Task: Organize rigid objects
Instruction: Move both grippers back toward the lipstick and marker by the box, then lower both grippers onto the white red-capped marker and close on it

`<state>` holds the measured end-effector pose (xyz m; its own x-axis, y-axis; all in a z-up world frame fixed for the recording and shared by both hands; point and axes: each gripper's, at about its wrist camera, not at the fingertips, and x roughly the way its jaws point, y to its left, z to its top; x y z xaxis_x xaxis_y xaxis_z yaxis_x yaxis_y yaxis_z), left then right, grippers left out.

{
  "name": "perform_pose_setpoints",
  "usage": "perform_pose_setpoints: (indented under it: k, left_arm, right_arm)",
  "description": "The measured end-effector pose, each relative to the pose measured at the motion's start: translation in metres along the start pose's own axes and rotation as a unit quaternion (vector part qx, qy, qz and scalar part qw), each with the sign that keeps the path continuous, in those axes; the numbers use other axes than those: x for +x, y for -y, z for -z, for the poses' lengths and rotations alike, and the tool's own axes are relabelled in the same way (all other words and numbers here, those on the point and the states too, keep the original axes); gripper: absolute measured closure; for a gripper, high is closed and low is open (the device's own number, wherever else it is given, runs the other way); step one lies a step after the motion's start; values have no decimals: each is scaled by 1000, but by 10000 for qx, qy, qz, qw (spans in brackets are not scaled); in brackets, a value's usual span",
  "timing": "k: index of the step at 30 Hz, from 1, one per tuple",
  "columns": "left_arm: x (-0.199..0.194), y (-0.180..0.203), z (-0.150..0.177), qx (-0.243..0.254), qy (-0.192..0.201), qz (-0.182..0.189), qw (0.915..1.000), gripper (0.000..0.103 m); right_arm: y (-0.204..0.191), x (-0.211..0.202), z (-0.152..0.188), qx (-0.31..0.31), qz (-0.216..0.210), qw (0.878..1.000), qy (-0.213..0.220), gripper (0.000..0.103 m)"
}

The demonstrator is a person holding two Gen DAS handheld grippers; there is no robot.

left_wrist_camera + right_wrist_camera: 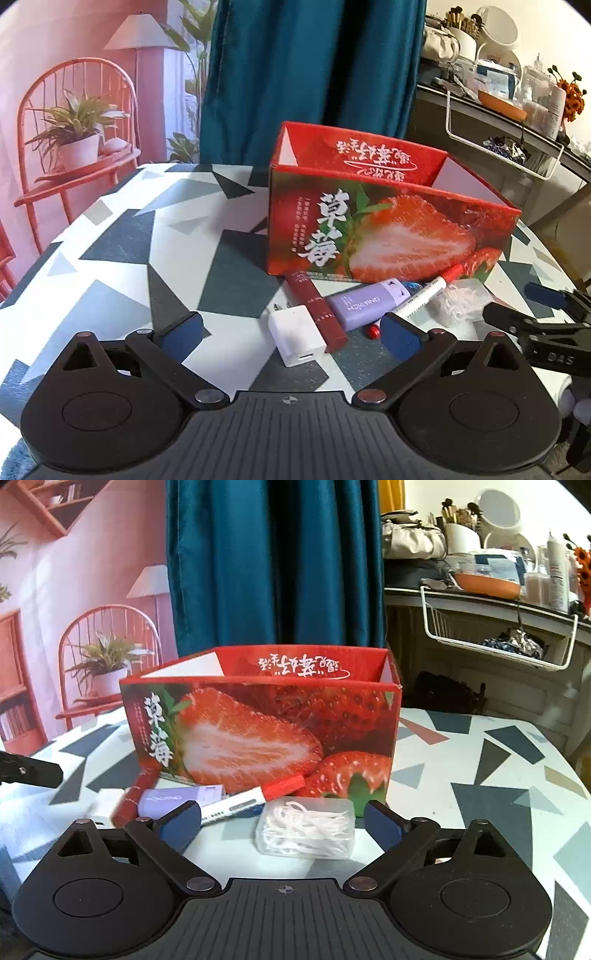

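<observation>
Left gripper (291, 334): jaws wide apart, nothing held, white charger (295, 334) lying between the fingers.
Right gripper (282, 821): jaws spread, nothing gripped, clear floss-pick case (306, 827) between them, untouched.
Strawberry box (266, 734): open-topped, on the patterned table (110, 258), behind the small items.
Left view only: purple case (365, 304) lettering, dark red tube (319, 308) full length.
Right view only: red-capped marker (255, 797) unobstructed.

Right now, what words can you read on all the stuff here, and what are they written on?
"草莓": big white characters on the front of the strawberry box.
"DAS": on the right claw, on its black arm.
Purple case: a white brand word, roughly "ONE RICH", not sure.
Box back wall, inside: white upside-down script, unreadable.
Box front: small white columns, too small.
Red tube: tiny print, blurred.
Marker: barrel print, too small.
</observation>
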<state>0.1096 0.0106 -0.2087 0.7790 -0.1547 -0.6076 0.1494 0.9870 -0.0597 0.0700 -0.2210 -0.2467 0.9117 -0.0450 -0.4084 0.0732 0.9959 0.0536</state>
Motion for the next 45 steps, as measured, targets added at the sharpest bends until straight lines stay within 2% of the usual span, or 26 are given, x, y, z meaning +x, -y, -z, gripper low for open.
perform_pose_setpoints:
  k: [3, 6, 10, 15, 18, 24, 32, 33, 34, 37, 40, 45]
  left_arm:
    - [3, 1, 1, -8, -55, 20, 10000, 2]
    - [8, 3, 0, -49, -140, 58, 9999, 8]
    - [18, 12, -3, 59, -356, 80, 9993, 33]
    - [30, 23, -10, -92, -444, 498, 9977, 50]
    - [40, 35, -12, -105, -529, 743, 9958, 52]
    - [64, 52, -8, -237, -855, 1064, 9904, 54]
    - [88, 56, -4, -375, -1075, 955, 9889, 54]
    - [90, 55, -4, -377, -1087, 962, 9887, 56]
    - [91, 55, -4, -390, -1107, 990, 9881, 63]
    - [94, 51, -3, -429, -1156, 962, 9877, 70]
    - [95, 46, -1, -571, -1133, 966, 9872, 71]
    - [91, 45, 0, -557, -1136, 981, 9871, 71]
  right_arm:
    - [5, 8, 0, -20, -1, 10000, 7, 15]
    - [9, 19, -5, -88, -41, 9999, 53, 17]
    - [10, 32, -13, -204, -215, 9995, 129, 27]
    - [15, 50, -22, -71, -533, 9985, 102, 44]
    - [20, 60, -24, 144, -611, 9980, 58, 49]
    - [21, 67, -22, 225, -824, 9963, -26, 50]
    - [26, 72, -19, 388, -982, 9943, -136, 51]
    - [26, 72, -19, 401, -988, 9942, -153, 52]
    - [27, 73, -19, 415, -984, 9941, -174, 55]
    - [28, 73, -20, 436, -931, 9945, -211, 63]
    - [29, 69, -19, 466, -920, 9944, -230, 68]
    - [26, 57, -15, 470, -876, 9946, -296, 69]
